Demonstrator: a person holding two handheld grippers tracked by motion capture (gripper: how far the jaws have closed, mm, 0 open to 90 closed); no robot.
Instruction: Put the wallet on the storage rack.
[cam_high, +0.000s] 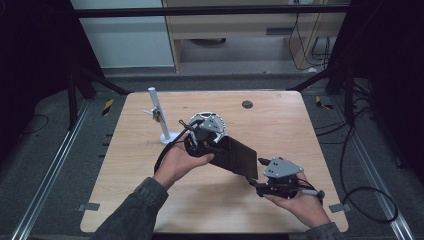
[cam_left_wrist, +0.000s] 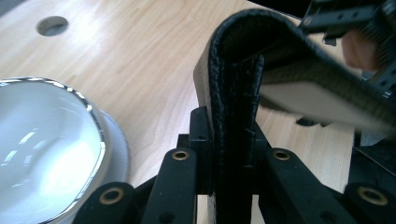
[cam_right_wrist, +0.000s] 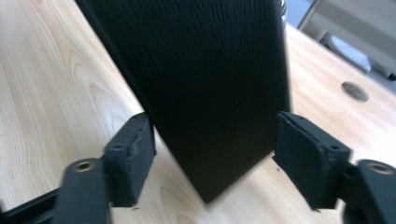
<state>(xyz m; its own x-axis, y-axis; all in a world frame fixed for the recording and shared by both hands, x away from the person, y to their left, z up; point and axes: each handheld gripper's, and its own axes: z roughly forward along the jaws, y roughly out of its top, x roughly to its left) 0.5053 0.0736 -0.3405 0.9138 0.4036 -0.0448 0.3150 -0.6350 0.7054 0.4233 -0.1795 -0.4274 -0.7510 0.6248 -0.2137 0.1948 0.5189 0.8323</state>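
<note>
A black leather wallet (cam_high: 235, 157) is held tilted above the wooden table (cam_high: 280, 125), between my two grippers. My left gripper (cam_high: 212, 148) is shut on one edge of the wallet (cam_left_wrist: 233, 88), its jaws (cam_left_wrist: 232, 140) pressed on the stitched fold. A pale inner lining (cam_left_wrist: 317, 98) shows where the wallet gapes. At the wallet's other end, my right gripper (cam_high: 253, 181) is open. In the right gripper view the wallet (cam_right_wrist: 205, 84) stands between the pads (cam_right_wrist: 133, 156) of that gripper (cam_right_wrist: 215, 154), with a gap on each side.
A white bowl with a silver rim (cam_high: 196, 119) sits just beyond the left gripper and shows close at the left (cam_left_wrist: 46, 140). A white post stand (cam_high: 159, 117) with keys hanging from it stands at the left. A round cable hole (cam_high: 247, 104) lies at the far side.
</note>
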